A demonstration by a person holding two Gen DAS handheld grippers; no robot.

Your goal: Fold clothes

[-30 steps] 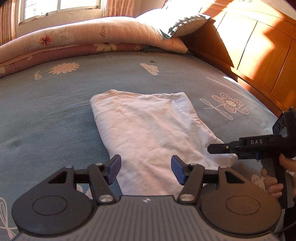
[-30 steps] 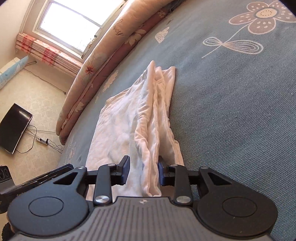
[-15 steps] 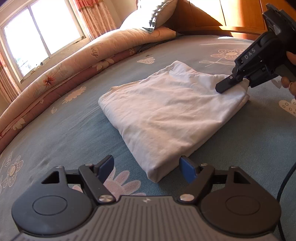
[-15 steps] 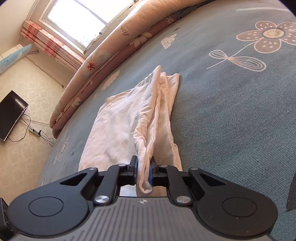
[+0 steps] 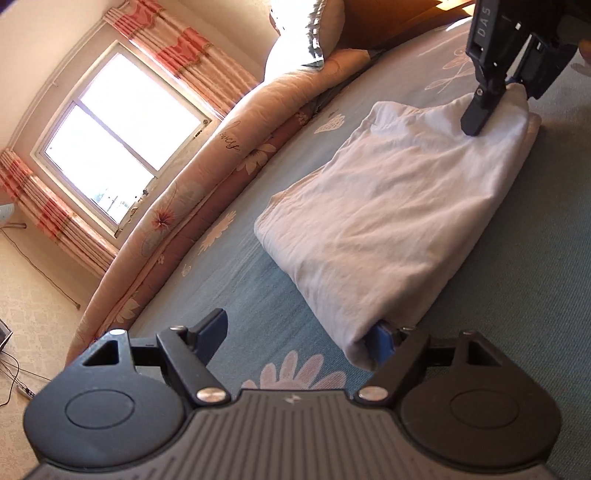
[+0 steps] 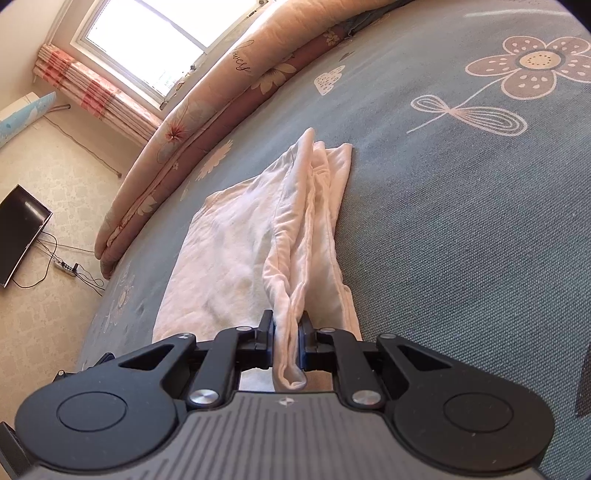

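Observation:
A white folded garment [image 5: 399, 206] lies flat on the blue-grey flowered bedsheet [image 5: 517, 295]. My left gripper [image 5: 297, 326] is low at its near corner and open. The corner rests against the right blue pad [image 5: 380, 341], while the left pad stands well away over bare sheet. At the garment's far end, my right gripper [image 5: 506, 99] pinches a raised fold. In the right wrist view, that gripper [image 6: 287, 319] is shut on a bunched ridge of the garment [image 6: 229, 251], which runs away from the pads along the cloth's right side.
A rolled peach floral quilt [image 5: 207, 173] lines the bed's far edge, with a pillow [image 5: 306, 40] and wooden headboard [image 5: 388, 18] beyond. A curtained window [image 5: 122, 147] is behind. On the floor lie a black screen [image 6: 22, 236] and a power strip [image 6: 66, 267].
My left gripper rolled, swung round and sank to the garment's near corner, with its jaws wider. My right gripper closed on the cloth ridge and stayed in place.

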